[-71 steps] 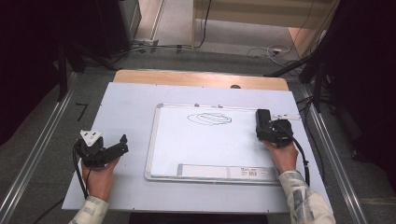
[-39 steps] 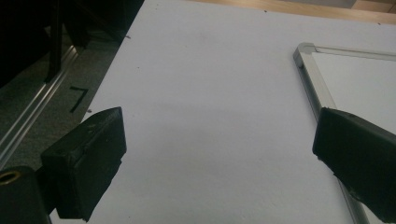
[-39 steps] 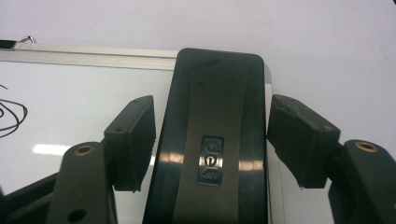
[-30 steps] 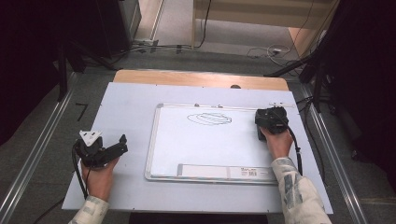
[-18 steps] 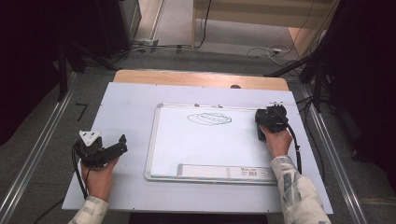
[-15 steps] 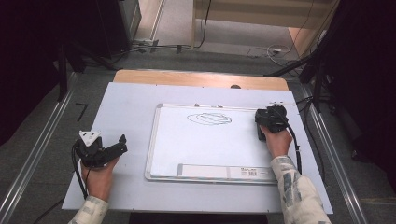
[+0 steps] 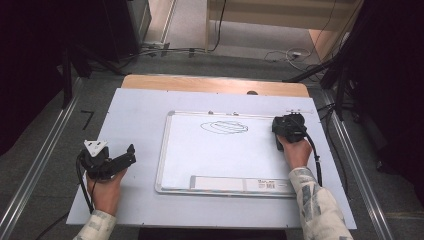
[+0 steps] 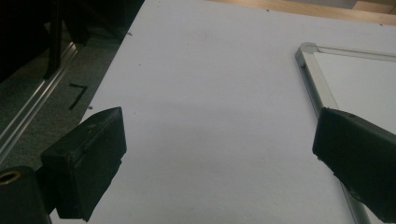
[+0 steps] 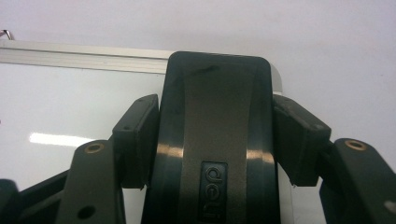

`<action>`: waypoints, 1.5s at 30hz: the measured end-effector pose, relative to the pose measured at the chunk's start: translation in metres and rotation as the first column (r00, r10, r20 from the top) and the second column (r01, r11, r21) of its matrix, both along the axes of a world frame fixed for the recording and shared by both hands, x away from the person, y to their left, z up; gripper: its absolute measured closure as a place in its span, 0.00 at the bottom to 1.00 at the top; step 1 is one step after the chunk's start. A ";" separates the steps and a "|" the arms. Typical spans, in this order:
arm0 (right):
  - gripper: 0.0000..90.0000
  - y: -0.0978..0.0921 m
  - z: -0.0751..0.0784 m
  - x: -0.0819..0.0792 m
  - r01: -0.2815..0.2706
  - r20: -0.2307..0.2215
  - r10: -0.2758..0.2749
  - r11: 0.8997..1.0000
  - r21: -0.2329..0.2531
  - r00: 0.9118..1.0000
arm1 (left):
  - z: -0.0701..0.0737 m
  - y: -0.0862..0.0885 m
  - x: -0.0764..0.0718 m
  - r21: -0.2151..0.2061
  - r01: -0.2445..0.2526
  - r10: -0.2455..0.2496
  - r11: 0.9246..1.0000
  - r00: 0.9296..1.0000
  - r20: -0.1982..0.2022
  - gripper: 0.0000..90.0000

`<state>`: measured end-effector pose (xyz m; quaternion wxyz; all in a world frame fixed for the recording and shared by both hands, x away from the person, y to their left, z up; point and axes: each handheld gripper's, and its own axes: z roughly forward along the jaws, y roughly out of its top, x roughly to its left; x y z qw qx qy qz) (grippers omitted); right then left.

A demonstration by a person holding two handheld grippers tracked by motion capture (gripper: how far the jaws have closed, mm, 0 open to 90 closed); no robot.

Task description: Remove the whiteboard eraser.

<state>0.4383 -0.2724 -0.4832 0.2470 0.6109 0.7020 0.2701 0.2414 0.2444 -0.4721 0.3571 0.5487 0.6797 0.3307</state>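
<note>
1. High view: the right gripper point(image 7: 288, 128) sits at the right edge of the aluminium-framed whiteboard point(image 7: 225, 155), right of an oval black scribble point(image 7: 224, 127).
2. Left gripper view: the left gripper point(image 8: 219, 158) is spread wide over the pale table sheet point(image 8: 210, 84).
3. Right gripper view: the jaws are clamped on a black rectangular plastic eraser point(image 9: 215, 135).

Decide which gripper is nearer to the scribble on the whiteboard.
Right. The right gripper, shut on an eraser, sits at the whiteboard's top right corner, just right of the scribble. The left gripper rests off the board, well to its left.
</note>
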 end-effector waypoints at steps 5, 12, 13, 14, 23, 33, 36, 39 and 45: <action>0.40 -0.001 0.000 0.000 -0.012 0.003 0.012 1.000 0.005 1.000 | 0.000 0.001 0.000 -0.003 -0.001 0.001 1.000 1.000 -0.001 0.04; 0.39 0.000 0.000 -0.002 -0.005 0.021 0.005 1.000 -0.015 1.000 | -0.001 0.001 0.000 -0.006 -0.003 0.003 1.000 1.000 -0.001 0.04; 0.39 0.000 0.000 -0.002 -0.005 0.021 0.005 1.000 -0.015 1.000 | -0.001 0.001 0.000 -0.006 -0.002 0.002 1.000 1.000 -0.002 0.04; 0.40 0.000 0.000 -0.003 -0.002 0.024 0.002 1.000 -0.008 1.000 | -0.001 0.001 0.000 -0.006 0.000 0.000 1.000 1.000 -0.003 0.04; 0.41 0.000 0.000 -0.007 -0.001 0.052 0.001 1.000 -0.007 0.999 | -0.001 0.001 0.000 -0.009 -0.002 0.002 1.000 1.000 -0.002 0.04; 0.41 0.000 0.025 -0.024 -0.042 0.105 0.037 0.998 0.042 0.994 | -0.002 0.002 0.001 -0.015 -0.005 0.005 1.000 1.000 -0.008 0.04; 0.41 0.000 0.026 -0.027 -0.050 0.100 0.046 0.998 0.046 0.994 | -0.002 0.004 0.001 -0.019 -0.008 0.008 1.000 1.000 -0.009 0.04; 0.41 0.000 0.026 -0.029 -0.058 0.098 0.052 0.997 0.053 0.994 | -0.002 0.006 0.000 -0.026 -0.009 0.009 1.000 1.000 -0.004 0.04; 0.41 0.003 0.029 -0.035 -0.077 0.107 0.071 0.996 0.049 0.992 | -0.001 0.005 0.000 -0.024 0.001 -0.001 1.000 1.000 -0.001 0.04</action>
